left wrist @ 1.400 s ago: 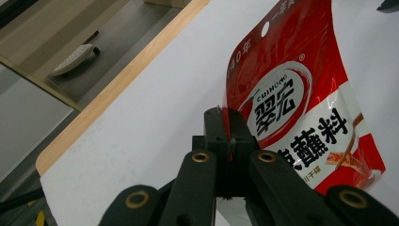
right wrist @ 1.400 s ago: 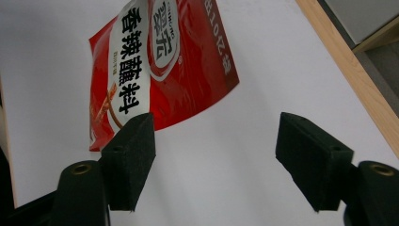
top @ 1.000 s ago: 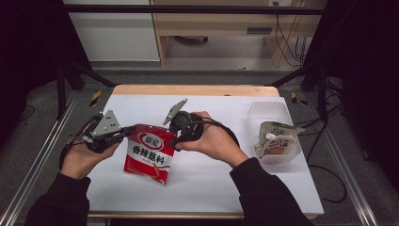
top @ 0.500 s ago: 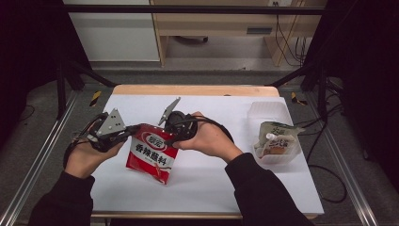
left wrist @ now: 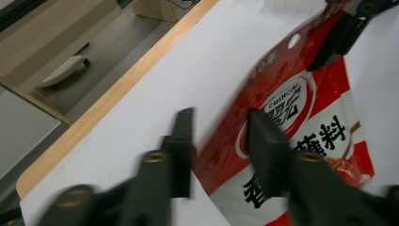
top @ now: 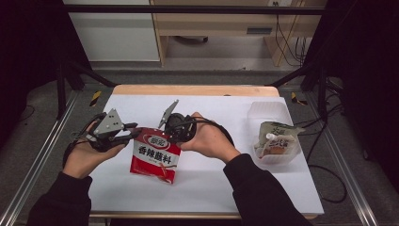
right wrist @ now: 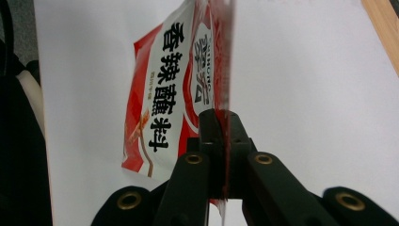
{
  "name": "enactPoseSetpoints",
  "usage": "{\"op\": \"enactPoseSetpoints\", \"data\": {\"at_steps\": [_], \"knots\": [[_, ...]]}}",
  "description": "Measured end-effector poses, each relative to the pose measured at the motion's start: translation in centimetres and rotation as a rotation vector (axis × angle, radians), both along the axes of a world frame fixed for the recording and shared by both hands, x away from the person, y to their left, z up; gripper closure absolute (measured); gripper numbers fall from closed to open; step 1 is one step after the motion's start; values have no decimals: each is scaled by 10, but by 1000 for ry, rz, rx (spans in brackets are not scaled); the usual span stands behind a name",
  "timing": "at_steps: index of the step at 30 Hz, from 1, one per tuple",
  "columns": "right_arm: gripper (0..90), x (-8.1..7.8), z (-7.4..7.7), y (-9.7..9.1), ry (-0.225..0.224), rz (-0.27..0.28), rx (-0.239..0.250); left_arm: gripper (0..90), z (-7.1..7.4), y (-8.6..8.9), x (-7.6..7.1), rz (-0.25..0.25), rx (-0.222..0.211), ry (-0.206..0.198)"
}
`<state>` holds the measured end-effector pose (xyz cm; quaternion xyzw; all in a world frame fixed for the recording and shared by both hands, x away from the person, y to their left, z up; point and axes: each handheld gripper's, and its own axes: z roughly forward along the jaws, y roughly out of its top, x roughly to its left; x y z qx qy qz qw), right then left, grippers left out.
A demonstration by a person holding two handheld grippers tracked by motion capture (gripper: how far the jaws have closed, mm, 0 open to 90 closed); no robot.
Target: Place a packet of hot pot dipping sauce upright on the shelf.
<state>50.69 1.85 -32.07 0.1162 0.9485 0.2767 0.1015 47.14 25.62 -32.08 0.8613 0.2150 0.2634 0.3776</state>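
A red and white seasoning pouch [top: 155,157] with black characters hangs tilted over the white table, its lower end near the surface. My right gripper [top: 164,133] has just been closing and is shut on the pouch's top edge; the right gripper view shows its jaws [right wrist: 221,115] pinching the thin seam of the pouch [right wrist: 164,94]. My left gripper [top: 134,135] is at the pouch's upper left corner. Its jaws [left wrist: 219,117] have just been opening and stand apart, with the pouch [left wrist: 301,94] edge loose between them. The right gripper [left wrist: 343,33] grips farther along that edge.
A clear plastic tub [top: 270,110] stands at the table's right and holds a grey-green packet [top: 277,136]. The table [top: 235,188] has a wooden far edge [top: 193,89] and metal frame rails [top: 37,160] along its sides.
The left gripper's jaws have come apart off the pouch's corner. The right gripper's jaws have closed on the pouch's top edge. Both hands stayed nearly in place.
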Motion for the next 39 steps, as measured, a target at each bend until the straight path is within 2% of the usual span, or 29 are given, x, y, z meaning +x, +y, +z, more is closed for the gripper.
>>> {"op": "enactPoseSetpoints", "data": {"at_steps": [1, 2, 4, 6, 11, 16, 19, 23, 25, 27, 30, 33, 39], "knots": [[897, 0, 0, 0, -4, -2, -4, 486, -3, 2, 0, 5, -5, -4], [898, 0, 0, 0, -7, -2, -6, 420, -6, 4, -1, 6, -12, -2], [897, 1, -1, -1, -10, -1, -3, 330, -15, 8, -2, 8, -16, 13], [898, 1, -1, -2, -2, -9, 0, 259, -26, 13, -2, 26, -23, 34], [898, 3, -2, -3, -5, -19, 3, 157, -52, 29, -2, 86, -44, 85], [897, 5, -3, -6, 2, -23, 3, 105, -75, 47, -4, 154, -108, 130], [897, 6, -3, -7, 6, -22, 7, 79, -87, 54, -3, 170, -143, 146], [898, 7, 1, -10, 19, -22, 18, 61, -99, 58, -2, 198, -132, 156], [898, 7, 6, -13, 0, -26, 38, 62, -105, 62, -1, 208, -151, 169], [899, 6, 11, -15, -14, -19, 43, 62, -109, 65, 0, 218, -151, 178], [898, 6, 20, -20, -36, 8, 37, 61, -114, 70, 1, 231, -154, 186], [898, 8, 30, -27, -59, 13, 1, 61, -119, 74, 2, 245, -158, 198], [898, 22, 43, -52, -76, 21, -5, 60, -126, 71, 8, 258, -134, 220]]}}
